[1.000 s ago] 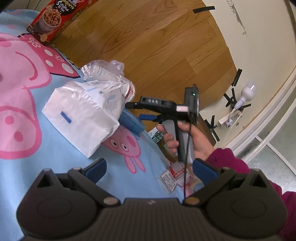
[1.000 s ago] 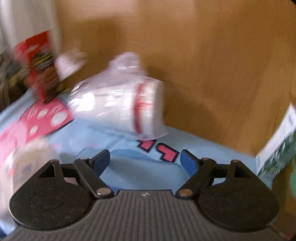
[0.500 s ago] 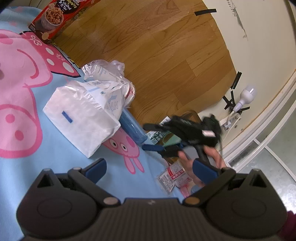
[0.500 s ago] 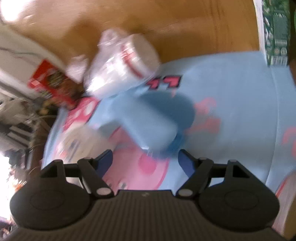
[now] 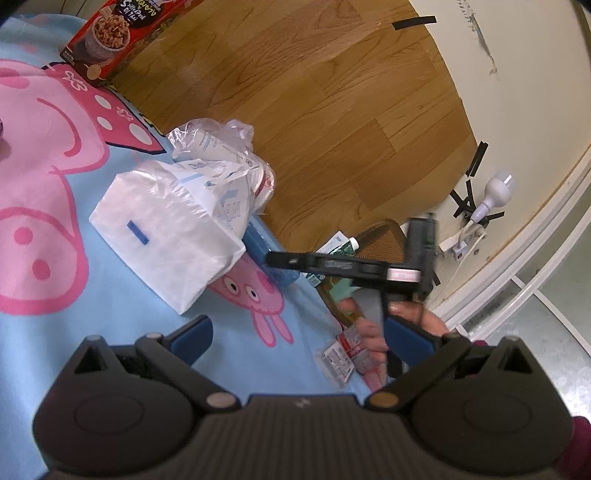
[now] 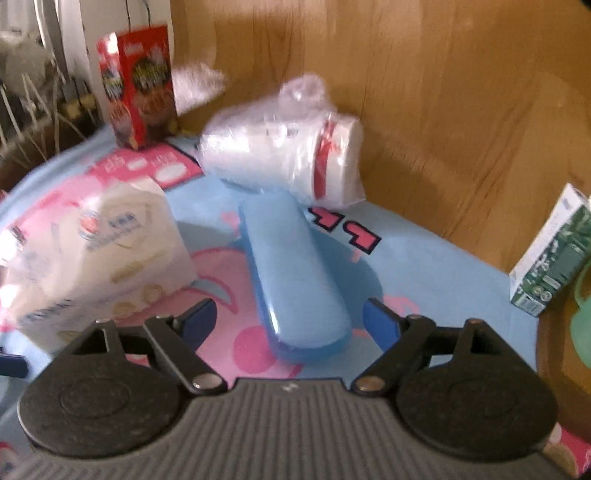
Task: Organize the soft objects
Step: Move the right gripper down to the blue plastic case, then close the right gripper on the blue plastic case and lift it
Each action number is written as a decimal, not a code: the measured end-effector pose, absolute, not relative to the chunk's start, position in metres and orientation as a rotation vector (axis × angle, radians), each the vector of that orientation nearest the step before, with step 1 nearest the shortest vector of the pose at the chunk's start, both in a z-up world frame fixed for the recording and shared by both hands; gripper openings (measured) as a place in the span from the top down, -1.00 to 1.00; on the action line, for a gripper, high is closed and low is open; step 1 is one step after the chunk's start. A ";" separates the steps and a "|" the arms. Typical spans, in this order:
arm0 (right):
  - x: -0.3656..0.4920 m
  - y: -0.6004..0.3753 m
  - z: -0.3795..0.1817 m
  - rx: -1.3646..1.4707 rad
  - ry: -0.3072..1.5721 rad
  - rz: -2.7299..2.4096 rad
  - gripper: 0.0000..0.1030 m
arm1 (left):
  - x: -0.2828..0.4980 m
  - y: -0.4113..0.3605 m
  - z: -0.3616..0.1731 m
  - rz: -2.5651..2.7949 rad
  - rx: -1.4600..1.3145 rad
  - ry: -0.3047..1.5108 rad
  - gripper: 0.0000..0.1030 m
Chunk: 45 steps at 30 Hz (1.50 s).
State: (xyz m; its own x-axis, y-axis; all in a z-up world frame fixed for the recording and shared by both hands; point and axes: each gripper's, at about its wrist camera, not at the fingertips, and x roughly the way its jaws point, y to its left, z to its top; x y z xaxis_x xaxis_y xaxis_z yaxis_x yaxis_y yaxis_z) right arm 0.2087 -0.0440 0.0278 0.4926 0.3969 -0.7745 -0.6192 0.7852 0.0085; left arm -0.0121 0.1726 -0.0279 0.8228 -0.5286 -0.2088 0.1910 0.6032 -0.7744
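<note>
A white soft tissue pack (image 5: 166, 229) lies on the blue and pink cartoon blanket (image 5: 55, 295); it also shows in the right wrist view (image 6: 92, 251). Behind it lies a clear bag of white cups with a red band (image 6: 288, 158), also in the left wrist view (image 5: 221, 147). A blue oblong case (image 6: 295, 273) lies between them. My left gripper (image 5: 299, 336) is open and empty above the blanket. My right gripper (image 6: 291, 317) is open, its fingers either side of the case's near end; it shows in the left wrist view (image 5: 280, 260), held by a hand.
A red cereal box (image 6: 140, 88) stands at the blanket's far edge, also in the left wrist view (image 5: 110, 33). A green and white carton (image 6: 546, 266) stands at the right. Small packets (image 5: 343, 354) lie near the blanket's edge. Wooden floor (image 5: 332, 92) lies beyond.
The right gripper has swung round and levelled over the blue case, which was blurred and tilted before. The left gripper has hardly moved.
</note>
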 end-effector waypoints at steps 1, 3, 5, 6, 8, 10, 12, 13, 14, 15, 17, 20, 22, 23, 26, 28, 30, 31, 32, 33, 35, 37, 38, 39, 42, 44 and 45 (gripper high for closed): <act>0.211 -0.043 0.021 -0.303 0.870 0.621 -0.51 | -0.012 0.173 -0.028 -0.433 -0.825 0.448 -0.99; 0.212 -0.044 0.015 -0.270 0.890 0.598 -0.09 | -0.012 0.173 -0.028 -0.433 -0.825 0.447 -0.99; 0.206 -0.048 0.018 -0.228 0.899 0.589 -0.09 | -0.012 0.173 -0.027 -0.432 -0.823 0.449 -0.99; 0.200 -0.050 0.020 -0.226 0.891 0.577 -0.09 | -0.011 0.172 -0.027 -0.431 -0.820 0.450 -0.99; 0.187 -0.056 0.023 -0.194 0.902 0.569 -0.09 | -0.011 0.172 -0.027 -0.431 -0.815 0.451 -0.99; 0.168 -0.063 0.026 -0.156 0.910 0.579 -0.09 | -0.011 0.172 -0.027 -0.425 -0.810 0.451 -0.99; 0.148 -0.067 0.027 -0.144 0.907 0.588 -0.09 | -0.011 0.170 -0.026 -0.412 -0.794 0.454 -0.99; 0.134 -0.070 0.028 -0.137 0.904 0.593 -0.09 | -0.012 0.168 -0.025 -0.406 -0.783 0.457 -0.99; 0.121 -0.075 0.028 -0.124 0.906 0.602 -0.09 | -0.012 0.166 -0.024 -0.400 -0.768 0.461 -0.99; 0.107 -0.079 0.029 -0.113 0.906 0.610 -0.09 | -0.012 0.163 -0.023 -0.394 -0.749 0.468 -0.99; 0.079 -0.086 0.026 -0.107 0.898 0.620 -0.09 | -0.012 0.157 -0.020 -0.382 -0.706 0.482 -0.99; 0.038 -0.093 0.026 -0.120 0.861 0.632 -0.09 | -0.010 0.148 -0.018 -0.375 -0.651 0.507 -0.99; 0.013 -0.099 0.026 -0.110 0.841 0.645 -0.09 | -0.006 0.142 -0.017 -0.375 -0.617 0.545 -0.99; 0.003 -0.102 0.024 -0.088 0.845 0.652 -0.09 | -0.004 0.140 -0.018 -0.372 -0.604 0.565 -0.99; -0.025 -0.105 0.018 -0.085 0.807 0.643 -0.10 | -0.003 0.131 -0.016 -0.355 -0.551 0.586 -0.99; -0.042 -0.106 0.015 -0.106 0.763 0.624 -0.10 | -0.004 0.127 -0.015 -0.347 -0.525 0.592 -0.99; -0.050 -0.107 0.010 -0.114 0.716 0.614 -0.11 | -0.004 0.125 -0.015 -0.339 -0.513 0.596 -0.99; -0.052 -0.106 0.007 -0.134 0.690 0.612 -0.12 | -0.004 0.124 -0.015 -0.335 -0.506 0.598 -0.99; -0.055 -0.104 0.005 -0.151 0.674 0.611 -0.18 | -0.005 0.124 -0.015 -0.330 -0.497 0.599 -0.99; -0.057 -0.102 0.004 -0.167 0.659 0.615 -0.27 | -0.005 0.122 -0.015 -0.323 -0.484 0.600 -0.99; -0.060 -0.101 -0.001 -0.191 0.627 0.624 -0.39 | -0.007 0.119 -0.014 -0.310 -0.461 0.602 -0.99; -0.066 -0.100 -0.005 -0.206 0.593 0.624 -0.50 | -0.006 0.117 -0.013 -0.304 -0.445 0.605 -0.99; -0.067 -0.100 -0.007 -0.202 0.579 0.623 -0.52 | -0.005 0.116 -0.013 -0.303 -0.442 0.606 -0.99; -0.069 -0.103 -0.008 -0.199 0.571 0.624 -0.52 | -0.005 0.117 -0.013 -0.304 -0.442 0.606 -0.99; -0.070 -0.108 -0.008 -0.186 0.565 0.625 -0.53 | -0.005 0.116 -0.013 -0.307 -0.444 0.605 -0.99; -0.071 -0.109 -0.008 -0.179 0.560 0.625 -0.55 | -0.004 0.115 -0.013 -0.308 -0.439 0.607 -0.99; -0.070 -0.110 -0.008 -0.174 0.559 0.627 -0.57 | -0.004 0.114 -0.013 -0.306 -0.432 0.607 -0.99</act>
